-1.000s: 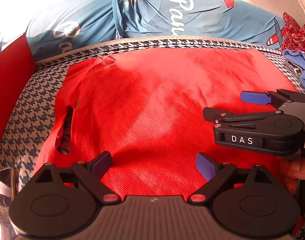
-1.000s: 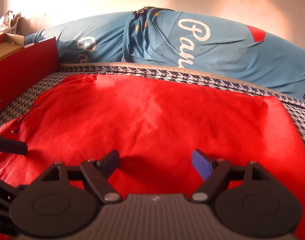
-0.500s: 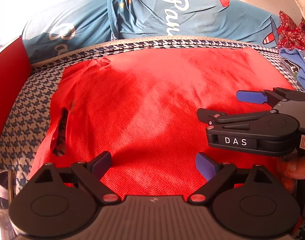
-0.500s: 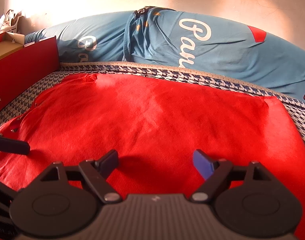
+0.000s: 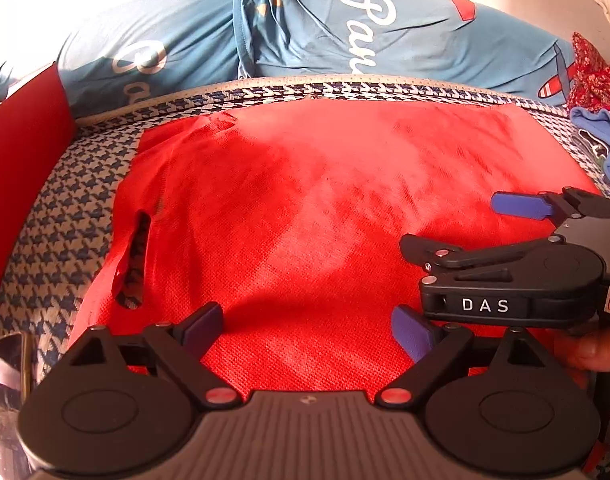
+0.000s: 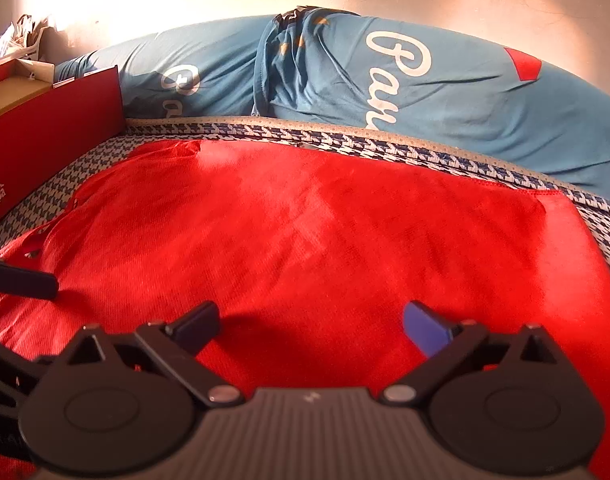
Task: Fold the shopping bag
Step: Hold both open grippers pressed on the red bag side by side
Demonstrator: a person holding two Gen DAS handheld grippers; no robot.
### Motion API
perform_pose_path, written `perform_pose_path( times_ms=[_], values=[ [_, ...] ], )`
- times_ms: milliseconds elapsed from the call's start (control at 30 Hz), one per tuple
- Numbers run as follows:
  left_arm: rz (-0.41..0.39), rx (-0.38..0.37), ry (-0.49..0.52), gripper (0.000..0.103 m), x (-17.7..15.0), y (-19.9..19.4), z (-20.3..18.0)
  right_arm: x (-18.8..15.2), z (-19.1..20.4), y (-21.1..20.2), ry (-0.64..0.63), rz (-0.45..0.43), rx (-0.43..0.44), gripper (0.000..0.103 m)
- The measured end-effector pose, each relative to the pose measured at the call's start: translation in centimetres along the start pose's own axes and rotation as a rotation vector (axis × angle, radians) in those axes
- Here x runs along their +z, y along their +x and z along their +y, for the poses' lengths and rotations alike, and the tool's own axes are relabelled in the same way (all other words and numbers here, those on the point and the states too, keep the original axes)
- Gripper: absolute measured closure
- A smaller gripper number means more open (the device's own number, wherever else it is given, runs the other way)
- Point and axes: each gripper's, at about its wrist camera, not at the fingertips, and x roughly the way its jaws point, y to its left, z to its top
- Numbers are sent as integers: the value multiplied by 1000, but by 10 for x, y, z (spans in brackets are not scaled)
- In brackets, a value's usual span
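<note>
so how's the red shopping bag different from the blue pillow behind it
The red shopping bag lies flat on the houndstooth cover; the blue pillow is plump and lies along the wall. The bag is plain red with a cut-out handle slot; the pillow carries white script lettering. The bag's weave looks coarse, the pillow's fabric smooth and creased. Both are soft fabric.

**Materials and finish**

Flat red non-woven fabric shopping bag (image 5: 325, 208): matt, fine dimpled weave. Blue-and-white houndstooth woven cover (image 5: 65, 216) beneath it: coarse cloth. Light blue printed cotton pillows (image 6: 445, 92): soft, creased. Red cardboard box (image 6: 53, 120): smooth, slight sheen. Both grippers: matt black plastic, ribbed housings, shiny metal rivets, blue rubbery fingers (image 6: 425, 330).
</note>
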Motion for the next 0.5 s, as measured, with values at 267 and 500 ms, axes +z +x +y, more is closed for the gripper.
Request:
perform_pose_path(
  times_ms=[267, 500],
  values=[
    [3, 1, -4, 12, 0, 0, 1, 0, 0, 1, 1, 1, 4, 2],
    [3, 3, -6, 12, 1, 0, 1, 1, 1, 1, -6, 2, -1, 2]
  ],
)
